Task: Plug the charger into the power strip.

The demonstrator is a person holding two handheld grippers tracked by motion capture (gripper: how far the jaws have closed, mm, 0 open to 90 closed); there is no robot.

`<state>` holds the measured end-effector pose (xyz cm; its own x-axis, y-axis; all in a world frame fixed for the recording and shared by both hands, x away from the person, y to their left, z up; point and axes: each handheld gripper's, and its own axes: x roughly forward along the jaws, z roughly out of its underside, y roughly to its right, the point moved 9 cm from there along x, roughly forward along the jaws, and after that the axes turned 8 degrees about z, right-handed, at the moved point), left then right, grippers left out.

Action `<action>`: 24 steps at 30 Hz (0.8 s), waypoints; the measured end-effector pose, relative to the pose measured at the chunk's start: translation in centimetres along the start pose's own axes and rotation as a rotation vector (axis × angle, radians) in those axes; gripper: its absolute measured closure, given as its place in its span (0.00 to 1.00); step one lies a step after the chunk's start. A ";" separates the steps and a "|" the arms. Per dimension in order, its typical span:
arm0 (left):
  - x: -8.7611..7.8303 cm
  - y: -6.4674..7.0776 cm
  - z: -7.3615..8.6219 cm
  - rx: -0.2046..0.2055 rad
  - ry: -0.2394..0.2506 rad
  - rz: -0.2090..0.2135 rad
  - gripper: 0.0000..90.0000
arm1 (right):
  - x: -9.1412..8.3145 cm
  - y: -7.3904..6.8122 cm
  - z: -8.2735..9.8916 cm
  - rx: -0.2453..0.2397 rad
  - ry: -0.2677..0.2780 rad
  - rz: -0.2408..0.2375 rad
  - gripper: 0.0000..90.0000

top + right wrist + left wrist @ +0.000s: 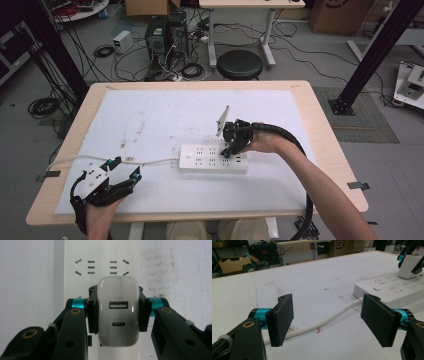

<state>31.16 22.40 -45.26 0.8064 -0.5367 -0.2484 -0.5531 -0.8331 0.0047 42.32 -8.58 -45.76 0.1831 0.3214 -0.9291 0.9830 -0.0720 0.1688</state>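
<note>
A white power strip (212, 158) lies on the white mat near the table's middle, its white cable (75, 159) running off to the left. My right gripper (231, 149) points down over the strip and is shut on a white USB charger (118, 311), both pads pressed on its sides. The charger sits right at the strip's top face (101, 265); whether its pins are in the sockets is hidden. The same charger (409, 265) stands on the strip (387, 288) in the left gripper view. My left gripper (125, 172) hovers open near the front left, above the cable (324, 321).
The white mat (150, 120) covers most of the wooden table (320, 130). A black stool (239, 64), computer towers (165, 34) and tangled cables stand on the floor beyond the far edge. Black frame posts (370, 55) rise at both sides.
</note>
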 end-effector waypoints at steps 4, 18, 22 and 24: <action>0.0 -0.1 -0.1 0.000 0.000 -0.001 0.29 | 0.1 0.2 0.0 0.009 0.018 -0.020 0.71; -0.1 -0.3 0.2 0.002 -0.006 -0.008 0.30 | 0.3 -0.2 0.0 -0.015 0.023 0.012 0.71; 0.0 -0.1 0.0 0.006 -0.006 -0.006 0.30 | 0.6 -0.1 -0.1 -0.010 0.021 0.002 0.71; 0.0 0.0 -0.1 0.009 -0.007 -0.003 0.30 | 0.7 0.0 0.0 0.014 0.043 -0.013 0.71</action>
<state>31.16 22.41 -45.16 0.8069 -0.5329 -0.2549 -0.5521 -0.8337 -0.0047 42.41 -8.37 -46.41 0.1708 0.3625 -0.9162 0.9851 -0.0806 0.1517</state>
